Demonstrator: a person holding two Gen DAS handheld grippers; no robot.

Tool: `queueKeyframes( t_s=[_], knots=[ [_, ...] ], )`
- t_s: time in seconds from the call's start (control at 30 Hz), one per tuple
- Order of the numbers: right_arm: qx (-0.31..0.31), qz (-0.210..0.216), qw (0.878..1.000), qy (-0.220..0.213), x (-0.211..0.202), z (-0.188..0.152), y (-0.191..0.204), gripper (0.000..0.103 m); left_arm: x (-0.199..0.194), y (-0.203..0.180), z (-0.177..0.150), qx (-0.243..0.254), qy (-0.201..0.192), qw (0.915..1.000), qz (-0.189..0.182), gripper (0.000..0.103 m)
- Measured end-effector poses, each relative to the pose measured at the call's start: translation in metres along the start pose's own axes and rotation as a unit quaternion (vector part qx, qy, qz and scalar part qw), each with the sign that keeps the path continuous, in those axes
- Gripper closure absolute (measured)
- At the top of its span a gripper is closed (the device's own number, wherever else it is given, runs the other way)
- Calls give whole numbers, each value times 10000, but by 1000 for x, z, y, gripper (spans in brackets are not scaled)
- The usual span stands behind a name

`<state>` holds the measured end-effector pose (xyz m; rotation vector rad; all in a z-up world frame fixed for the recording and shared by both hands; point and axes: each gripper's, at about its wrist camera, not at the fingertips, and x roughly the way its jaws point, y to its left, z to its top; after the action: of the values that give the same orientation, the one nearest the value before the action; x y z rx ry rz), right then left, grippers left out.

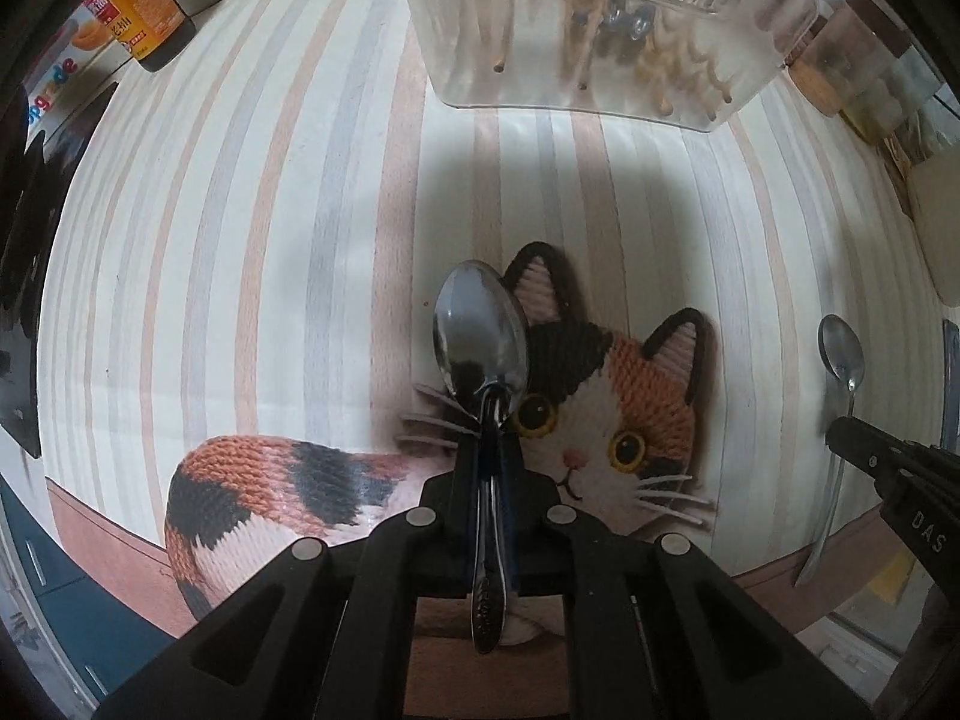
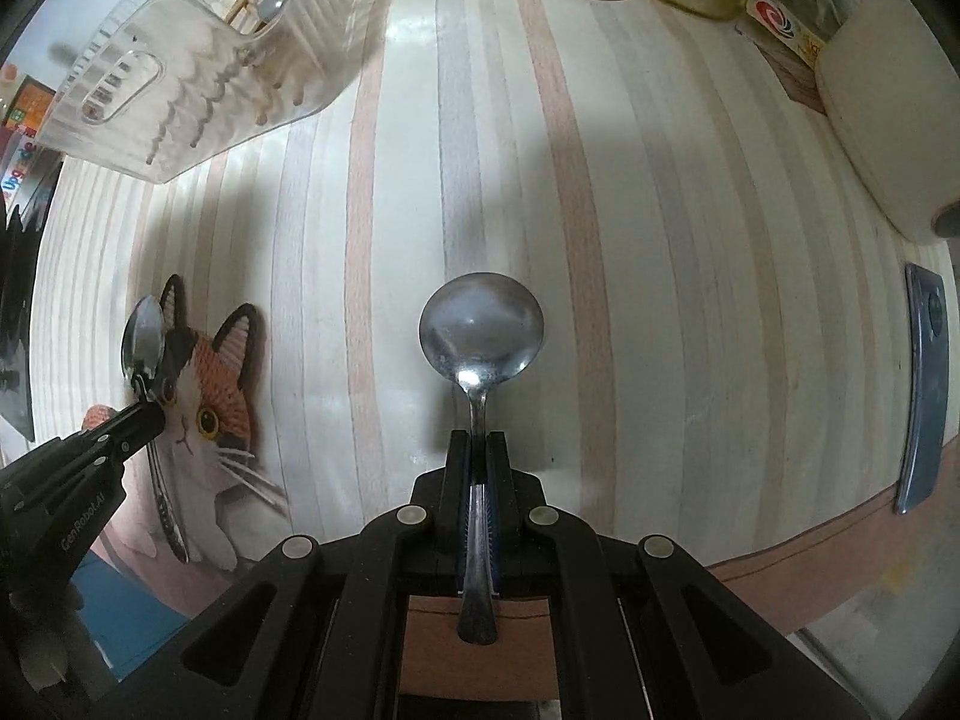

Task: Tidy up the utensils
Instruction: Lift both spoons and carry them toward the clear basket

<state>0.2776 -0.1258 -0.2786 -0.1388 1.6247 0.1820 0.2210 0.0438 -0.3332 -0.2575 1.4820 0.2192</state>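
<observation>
The left hand-held gripper (image 1: 489, 450) is clamped on the handle of an oval spoon (image 1: 480, 324), bowl pointing up the frame over the cat-shaped mat (image 1: 636, 396). The right hand-held gripper (image 2: 478, 450) is closed tight on a round-bowled spoon (image 2: 482, 324), held above the striped tabletop (image 2: 660, 240). A clear utensil basket (image 1: 576, 30) holding chopsticks and cutlery sits at the top centre of the left view.
</observation>
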Motion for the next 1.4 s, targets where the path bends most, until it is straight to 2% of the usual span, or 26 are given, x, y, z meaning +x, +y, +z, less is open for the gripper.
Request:
queueKeyframes(
  t_s=[0.13,0.37,0.47,0.6,0.97,1.2,1.4],
  knots=[
    [-16,-49,10000,0,12,7,12,98,0,17,6,-31,-8,10000,-25,96],
    [-73,-25,10000,16,1,5,12,98,-5,11,5,-28,-67,10000,-10,98],
    [-21,26,10000,-19,13,10,13,99,-6,4,2,-10,-109,9999,15,99],
    [43,95,9999,-90,11,0,1,99,-17,1,-3,-29,-230,9997,19,99],
    [28,333,9986,-421,-30,1,-5,99,-62,2,2,-129,-685,9975,-136,103],
    [-40,483,9965,-679,-61,5,-14,99,-96,8,7,-200,-975,9943,-386,103],
    [69,585,9954,-760,-75,-1,-14,99,-108,46,10,-521,-1049,9915,-568,103]
  ],
)
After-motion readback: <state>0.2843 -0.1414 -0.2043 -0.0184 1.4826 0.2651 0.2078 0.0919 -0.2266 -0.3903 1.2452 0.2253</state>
